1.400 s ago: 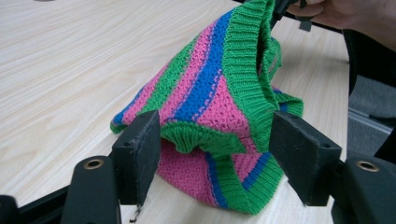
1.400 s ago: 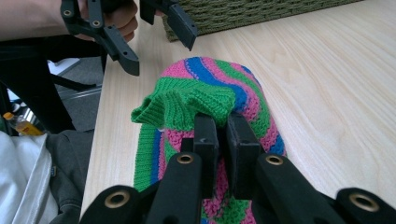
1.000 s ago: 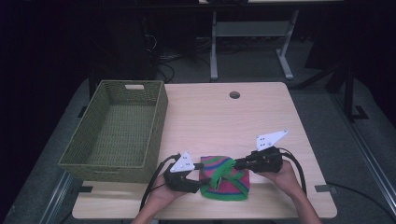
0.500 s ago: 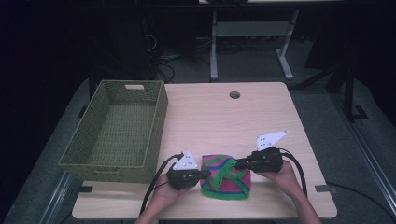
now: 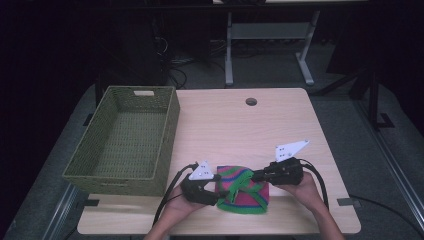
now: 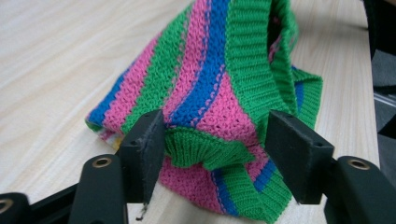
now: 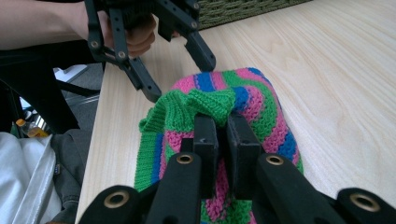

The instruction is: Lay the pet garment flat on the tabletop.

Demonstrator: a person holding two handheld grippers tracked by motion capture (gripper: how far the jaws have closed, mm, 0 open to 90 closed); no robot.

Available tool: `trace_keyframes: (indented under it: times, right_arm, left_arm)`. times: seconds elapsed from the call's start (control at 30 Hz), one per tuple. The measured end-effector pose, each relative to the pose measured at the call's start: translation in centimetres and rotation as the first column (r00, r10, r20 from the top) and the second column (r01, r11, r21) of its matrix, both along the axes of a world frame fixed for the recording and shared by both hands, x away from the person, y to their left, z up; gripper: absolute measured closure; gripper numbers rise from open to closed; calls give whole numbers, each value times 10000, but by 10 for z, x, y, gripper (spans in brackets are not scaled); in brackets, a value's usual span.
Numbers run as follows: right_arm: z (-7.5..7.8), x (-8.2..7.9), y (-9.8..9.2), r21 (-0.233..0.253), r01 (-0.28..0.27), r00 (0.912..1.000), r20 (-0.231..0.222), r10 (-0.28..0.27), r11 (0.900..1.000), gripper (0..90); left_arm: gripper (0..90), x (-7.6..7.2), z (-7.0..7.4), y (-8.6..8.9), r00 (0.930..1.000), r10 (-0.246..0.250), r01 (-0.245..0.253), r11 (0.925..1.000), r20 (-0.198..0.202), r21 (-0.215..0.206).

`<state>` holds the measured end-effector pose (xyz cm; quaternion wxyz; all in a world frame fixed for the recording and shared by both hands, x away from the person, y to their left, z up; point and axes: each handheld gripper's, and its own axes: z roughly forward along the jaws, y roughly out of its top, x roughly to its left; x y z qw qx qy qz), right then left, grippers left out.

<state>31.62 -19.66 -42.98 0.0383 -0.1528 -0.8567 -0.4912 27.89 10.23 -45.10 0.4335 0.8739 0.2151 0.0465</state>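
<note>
A knitted hat (image 5: 243,190) in pink, green and blue stripes lies on the near edge of the pale wooden table (image 5: 280,130), between the two grippers. The right gripper (image 7: 220,135) is clenched on a fold of the hat's green ribbed band, lifting it slightly. The left gripper (image 6: 212,140) is spread wide, its black jaws straddling the hat's ribbed edge without pinching it. A rectangular olive woven basket (image 5: 125,140) sits at the table's left side, well apart from the hat.
</note>
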Motion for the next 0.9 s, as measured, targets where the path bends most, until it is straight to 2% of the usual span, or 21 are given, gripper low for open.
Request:
trace_keyframes:
  times: [0.03,0.07,0.1,0.17,0.2,0.23,0.27,0.33,0.37,0.5,0.9]
  right_arm:
    - [0,0,0,0,0,10000,0,0,10000,835]
    - [-1,0,1,-19,-64,10000,-42,64,10000,835]
    - [-1,0,1,-34,-66,10000,-69,66,10000,835]
    - [-2,0,2,-65,-107,9999,-58,106,9999,835]
    - [-2,0,2,-67,-116,9999,-61,115,9999,835]
    - [-2,0,2,-64,-103,9999,-47,103,9999,835]
    - [-2,0,2,-45,-83,9999,-75,82,10000,834]
    - [-1,1,0,-109,-33,10000,-45,33,9999,835]
    - [-1,1,0,-109,-33,10000,-45,33,9999,835]
    - [-1,0,-3,-169,65,10000,15,-65,9998,835]
    - [3,-5,-3,-406,204,9997,143,-198,9990,835]
  left_arm:
    - [405,0,0,0,10000,0,0,10000,0,0]
    - [425,1,-1,-3,9998,6,-15,9989,175,471]
    - [453,1,-2,-5,9996,-17,-1,9980,294,634]
    - [540,1,-2,-6,9992,-90,61,9975,400,706]
    - [629,0,-2,-8,9979,-259,206,9958,592,890]
    - [678,0,-2,-8,9979,-259,206,9958,592,890]
    - [732,-2,-1,-10,9964,-340,260,9944,772,1020]
    - [808,-3,0,-10,9956,-324,239,9951,877,960]
    - [821,-3,0,-10,9956,-324,239,9951,877,960]
    - [839,-1,4,-4,9965,-65,20,9986,833,535]
    - [843,-2,19,2,9965,8,-1,10000,836,-87]
